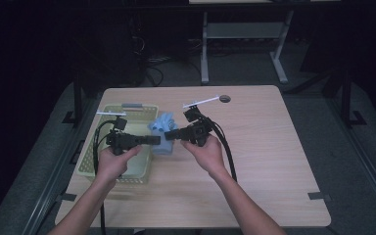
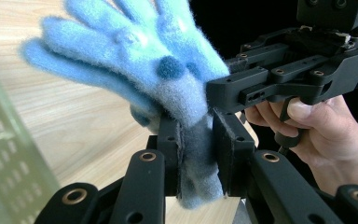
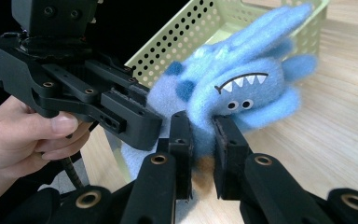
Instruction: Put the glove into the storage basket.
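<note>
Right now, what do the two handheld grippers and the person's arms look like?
Both the left gripper and the right gripper are matte black, built of angular bars joined by brass-ringed pivots, each with two flat rectangular jaws. A black cable trails from the right one, another from the left. Each carries a thin white bar on top. The forearms are bare, with no sleeves or gloves on the hands.

Light blue glove [image 3: 242, 84] with dark blue spots, white teeth; pale green basket [image 3: 200, 32]
</note>
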